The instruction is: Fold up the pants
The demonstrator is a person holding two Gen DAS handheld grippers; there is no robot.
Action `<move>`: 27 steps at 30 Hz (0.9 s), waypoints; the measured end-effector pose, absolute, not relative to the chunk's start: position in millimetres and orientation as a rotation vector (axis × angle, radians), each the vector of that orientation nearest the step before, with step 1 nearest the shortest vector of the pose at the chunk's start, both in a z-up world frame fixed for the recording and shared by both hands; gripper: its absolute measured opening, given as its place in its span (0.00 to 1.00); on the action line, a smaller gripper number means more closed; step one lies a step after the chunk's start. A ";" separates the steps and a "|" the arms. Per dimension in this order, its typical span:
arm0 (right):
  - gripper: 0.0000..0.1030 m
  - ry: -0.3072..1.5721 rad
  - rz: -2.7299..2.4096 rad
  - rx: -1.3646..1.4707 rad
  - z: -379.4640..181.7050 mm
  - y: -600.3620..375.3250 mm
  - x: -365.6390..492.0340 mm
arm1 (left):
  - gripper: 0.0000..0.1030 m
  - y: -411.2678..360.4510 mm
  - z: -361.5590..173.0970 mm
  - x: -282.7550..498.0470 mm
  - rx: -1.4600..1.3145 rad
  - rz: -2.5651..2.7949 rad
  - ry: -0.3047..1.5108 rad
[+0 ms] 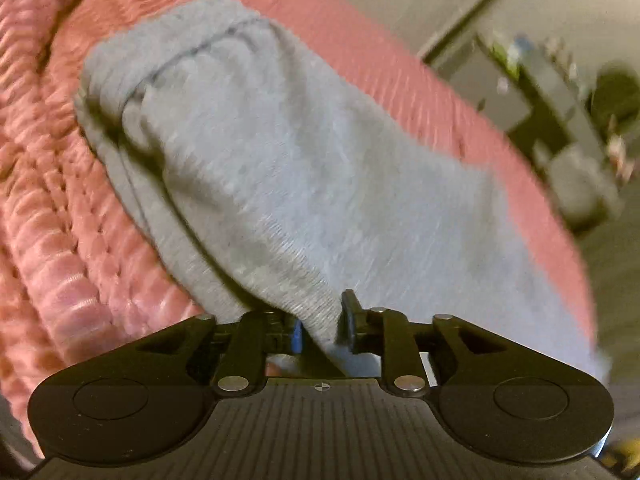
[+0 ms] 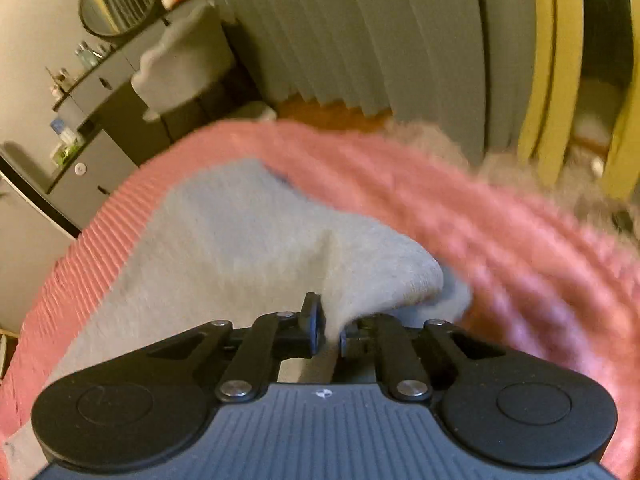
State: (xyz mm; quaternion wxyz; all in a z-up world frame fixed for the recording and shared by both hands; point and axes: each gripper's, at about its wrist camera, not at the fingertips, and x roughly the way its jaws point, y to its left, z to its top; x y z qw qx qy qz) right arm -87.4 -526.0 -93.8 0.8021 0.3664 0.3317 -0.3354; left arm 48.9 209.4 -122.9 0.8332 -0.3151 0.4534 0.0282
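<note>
While both frames are smeared by motion blur, the main items are reading clearly enough to list.

Grey pants: lying spread over a pink ribbed blanket, with one bunched, seamed end at the far upper left of the left wrist view and the near edge running up into both tools. In the right wrist view the same pants are lying flat to the left, and a fold of them is rising in a peak toward the camera.

Left gripper: grasping the pants. A ridge of grey cloth is passing between the two fingers, which are standing slightly apart with the fabric filling the gap and pulled taut upward from the blanket.

Right gripper: clenched on the pants. Its fingers are standing close together, and a thin pinch of cloth is gathering between them, the fold draping off to the right.

Pink ribbed blanket: lying under the pants on all sides, curving across both views.

Background, right wrist view: a round mirror is hanging on the wall above a dark dresser, and grey pleated curtains are hanging behind. Small objects on the dresser are too blurred to identify.
</note>
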 end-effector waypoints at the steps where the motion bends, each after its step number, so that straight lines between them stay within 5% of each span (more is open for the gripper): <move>1: 0.19 0.709 -0.709 0.820 -98.0 -524.2 -87.6 | 0.38 212.4 -116.8 50.4 -0.661 0.075 0.932; 3: 0.31 0.685 -0.669 0.885 -103.3 -521.0 -88.3 | 0.64 214.7 -103.6 57.6 -0.563 0.143 0.881; 4: 0.31 0.669 -0.656 0.900 -104.2 -519.5 -88.0 | 0.67 214.7 -101.2 61.3 -0.527 0.179 0.876; 7: 0.26 0.677 -0.638 0.881 -105.1 -514.5 -80.3 | 0.52 215.9 -106.2 70.2 -0.532 0.210 0.914; 9: 0.06 0.706 -0.633 0.837 -103.1 -506.9 -73.9 | 0.29 216.7 -107.5 70.5 -0.506 0.219 0.928; 12: 0.05 0.686 -0.636 0.758 -85.6 -498.8 -73.9 | 0.18 213.9 -99.8 54.1 -0.450 0.218 0.886; 16: 0.05 0.623 -0.630 0.670 -58.3 -493.2 -81.8 | 0.17 216.5 -88.9 43.7 -0.426 0.203 0.865; 19: 0.08 0.699 -0.666 0.584 -66.5 -494.9 -75.3 | 0.36 211.0 -86.7 38.4 -0.337 0.274 0.897; 22: 0.27 0.835 -0.788 0.518 -84.1 -498.9 -76.4 | 0.57 205.1 -76.9 26.5 -0.190 0.349 0.878; 24: 0.52 0.779 -0.866 0.515 -79.6 -501.6 -91.2 | 0.63 196.3 -64.4 18.6 -0.073 0.402 0.820; 27: 0.56 0.699 -0.887 0.595 -72.0 -511.0 -106.4 | 0.79 184.1 -43.4 12.6 0.006 0.411 0.727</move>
